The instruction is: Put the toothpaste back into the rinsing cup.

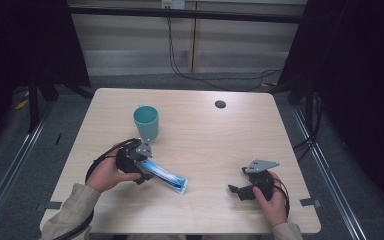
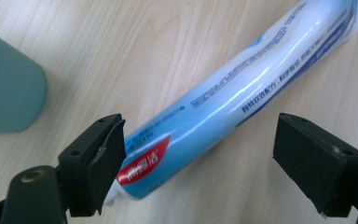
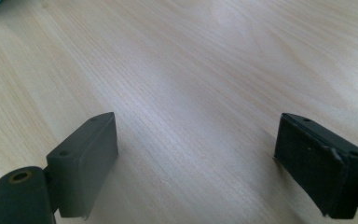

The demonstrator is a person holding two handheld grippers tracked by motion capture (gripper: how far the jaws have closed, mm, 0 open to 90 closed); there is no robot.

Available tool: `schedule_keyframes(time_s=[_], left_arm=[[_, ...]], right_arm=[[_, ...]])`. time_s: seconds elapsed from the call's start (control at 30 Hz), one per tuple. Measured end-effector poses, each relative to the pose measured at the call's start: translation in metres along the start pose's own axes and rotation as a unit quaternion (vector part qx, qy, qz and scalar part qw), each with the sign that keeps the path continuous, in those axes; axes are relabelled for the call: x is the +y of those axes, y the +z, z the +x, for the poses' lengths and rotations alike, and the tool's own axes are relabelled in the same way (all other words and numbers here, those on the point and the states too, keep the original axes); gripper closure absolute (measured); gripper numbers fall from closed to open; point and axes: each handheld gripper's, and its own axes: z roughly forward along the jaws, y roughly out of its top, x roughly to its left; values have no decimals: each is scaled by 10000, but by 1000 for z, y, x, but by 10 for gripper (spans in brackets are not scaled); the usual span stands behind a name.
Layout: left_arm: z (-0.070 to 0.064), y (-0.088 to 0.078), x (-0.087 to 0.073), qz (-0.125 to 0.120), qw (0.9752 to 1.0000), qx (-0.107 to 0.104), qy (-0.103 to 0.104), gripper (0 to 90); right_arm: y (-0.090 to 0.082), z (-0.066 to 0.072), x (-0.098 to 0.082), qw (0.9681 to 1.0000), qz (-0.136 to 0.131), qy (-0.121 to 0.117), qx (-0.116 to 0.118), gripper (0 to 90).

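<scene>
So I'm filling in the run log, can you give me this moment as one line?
left tongs: open, straddling toothpaste tube | tube: flat on table | cup: upright | right tongs: open, empty

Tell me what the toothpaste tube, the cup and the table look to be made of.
Toothpaste tube: likely soft plastic laminate, glossy; a bright highlight runs along its printed blue-white body.
Cup: teal, matte, even colour; plastic or glazed ceramic, can't tell.
Table: pale wood or wood-look laminate; fine straight grain lines, low sheen.
</scene>
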Motion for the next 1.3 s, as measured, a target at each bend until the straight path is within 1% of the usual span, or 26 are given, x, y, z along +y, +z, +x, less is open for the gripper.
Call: schedule_keyframes(time_s=[0.13, 0.27, 0.33, 0.4, 0.47, 0.53, 0.6, 0.7, 0.73, 0.83, 0.87, 0.9, 0.97, 1.07, 1.13, 1.17, 1.3], left_arm=[[2, 4, 4, -60, 10000, -33, -44, 166], [3, 8, 8, -12, 9999, -98, 44, 167], [2, 12, 9, 58, 9997, -186, 114, 167], [1, 13, 10, 74, 9997, -192, 147, 170], [2, 13, 11, 68, 9996, -209, 158, 164], [2, 13, 12, 36, 9997, -227, 122, 161], [2, 15, 13, 26, 9995, -289, 129, 159], [-1, 18, 13, 103, 9992, -334, 195, 159], [-2, 20, 14, 135, 9989, -344, 273, 160], [-3, 23, 14, 123, 9989, -353, 282, 158], [-3, 24, 14, 136, 9987, -412, 284, 158], [-3, 26, 13, 132, 9986, -426, 268, 159], [-4, 31, 11, 167, 9987, -382, 288, 163], [-3, 32, 11, 151, 9987, -409, 268, 160], [-4, 33, 11, 143, 9987, -386, 292, 162], [-4, 34, 10, 145, 9988, -389, 264, 162], [-5, 36, 11, 95, 9986, -394, 325, 162]], right_arm=[[0, 0, 0, 10000, 0, 0, 0, 127], [0, 0, 0, 10000, 0, -1, 0, 127], [0, 0, 0, 10000, 0, -1, 0, 127], [0, 0, 0, 10000, 1, 0, -1, 127], [0, 0, 0, 10000, 1, -1, 0, 127], [0, 0, 0, 10000, 0, 0, 0, 127], [0, 0, 0, 10000, 0, -1, 0, 127], [0, 0, 0, 10000, 0, 0, 0, 127], [0, 0, 0, 10000, 0, 0, 0, 127], [0, 0, 0, 10000, 0, -1, 1, 127], [0, 0, 0, 10000, 0, -1, 1, 127], [0, 0, 0, 10000, 0, -1, 0, 127], [0, 0, 0, 10000, 0, 0, 0, 127], [0, 0, 0, 10000, 0, 0, -1, 127], [0, 0, 0, 10000, 0, -1, 0, 127], [0, 0, 0, 10000, 0, -1, 0, 127], [0, 0, 0, 10000, 1, 0, -1, 127]])
